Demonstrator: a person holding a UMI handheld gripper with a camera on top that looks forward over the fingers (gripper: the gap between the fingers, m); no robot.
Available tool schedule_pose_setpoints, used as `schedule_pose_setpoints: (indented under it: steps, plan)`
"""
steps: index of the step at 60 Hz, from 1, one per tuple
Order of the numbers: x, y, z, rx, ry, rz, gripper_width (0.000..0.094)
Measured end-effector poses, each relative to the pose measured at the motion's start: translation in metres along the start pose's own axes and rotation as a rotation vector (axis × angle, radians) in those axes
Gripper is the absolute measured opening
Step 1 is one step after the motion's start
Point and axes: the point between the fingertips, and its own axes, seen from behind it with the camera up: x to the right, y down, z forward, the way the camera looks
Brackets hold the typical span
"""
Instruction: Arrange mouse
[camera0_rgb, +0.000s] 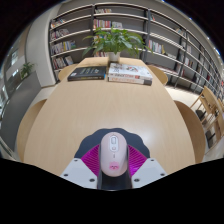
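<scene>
A white mouse (113, 150) with a pinkish tint lies lengthwise between my two fingers, nose pointing away from me. My gripper (113, 154) is closed on it, and the magenta pads (92, 158) press on both of its sides. A dark rounded mat (113, 134) shows under and just ahead of the mouse, on the light wooden table (110, 105). I cannot tell whether the mouse rests on the mat or is held slightly above it.
At the table's far end lie a dark book (88, 73) and a stack of books (130, 72), with a potted plant (115, 42) behind them. Bookshelves (160, 35) line the back and right walls. Chairs (205, 105) stand to the right.
</scene>
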Motion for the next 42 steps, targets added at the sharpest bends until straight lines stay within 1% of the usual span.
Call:
schedule_pose_setpoints:
  steps: [8,9,10,13,14,22,23,25,26,27,28,33,42]
  plan:
    - [0.009,0.032,0.027,-0.069,0.017,0.027,0.0339]
    - [0.007,0.035,0.024,-0.077,0.011,0.032,0.0353]
    - [0.009,0.029,0.029,-0.047,0.008,0.042,0.0346]
    - [0.01,0.031,0.031,-0.054,0.007,0.045,0.0355]
    - [0.01,0.032,0.032,-0.058,0.006,0.047,0.0384]
    - [0.011,0.033,0.031,-0.069,0.006,0.045,0.0487]
    - [0.011,0.033,0.031,-0.074,0.009,0.051,0.0583]
    - [0.016,0.035,0.029,-0.087,0.028,0.062,0.0709]
    - [0.017,0.034,0.027,-0.089,0.035,0.065,0.0797]
    - [0.018,0.029,0.018,-0.09,0.04,0.065,0.0854]
    - [0.022,0.027,0.017,-0.082,0.045,0.066,0.087]
    - [0.025,0.006,-0.008,-0.03,0.049,0.071,0.086]
    - [0.016,-0.037,-0.084,0.075,0.018,0.073,0.0858]
